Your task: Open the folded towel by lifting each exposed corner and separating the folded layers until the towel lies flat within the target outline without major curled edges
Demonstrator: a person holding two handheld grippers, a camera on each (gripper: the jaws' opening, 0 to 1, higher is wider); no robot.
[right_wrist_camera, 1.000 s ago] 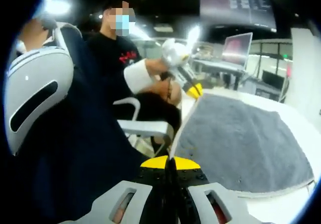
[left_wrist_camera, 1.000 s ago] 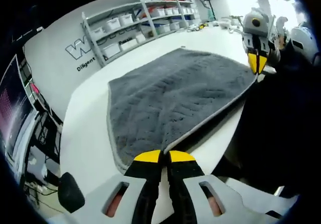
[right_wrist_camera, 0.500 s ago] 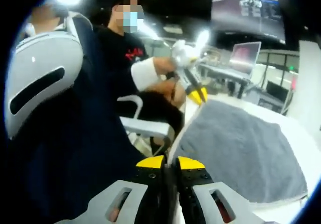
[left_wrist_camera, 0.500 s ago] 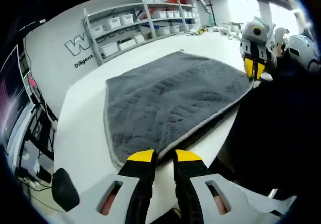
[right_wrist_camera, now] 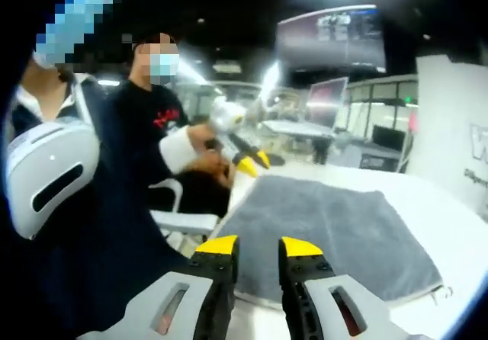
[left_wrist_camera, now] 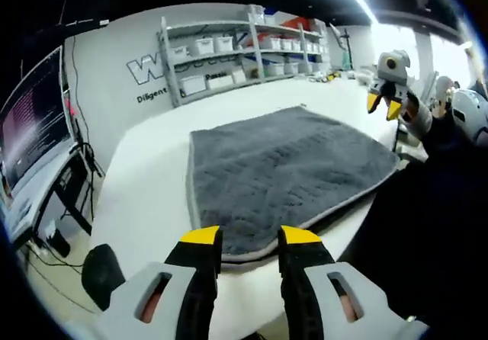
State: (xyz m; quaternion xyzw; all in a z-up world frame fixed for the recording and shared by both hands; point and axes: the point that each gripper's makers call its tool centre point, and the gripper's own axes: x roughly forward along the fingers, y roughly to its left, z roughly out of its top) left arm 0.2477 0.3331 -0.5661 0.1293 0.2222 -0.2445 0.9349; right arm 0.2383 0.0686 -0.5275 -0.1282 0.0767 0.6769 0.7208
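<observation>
Left gripper view: both tongs parted and empty, towel spread on the table.
Left gripper [left_wrist_camera: 242, 241] and right gripper [right_wrist_camera: 255, 250] hover off the grey towel [left_wrist_camera: 282, 168]; check the near hem, then smooth any curl on the white table [left_wrist_camera: 149, 180].

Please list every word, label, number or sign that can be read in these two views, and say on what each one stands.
"W": large outlined letter on the white wall behind the shelf unit, left gripper view; the rest of the word is hidden.
"Diligent": small line under it; the words after it are blurred.
Red print on a person's black shirt, right gripper view: too blurred to read.
Text on the overhead screen: too small to read.
</observation>
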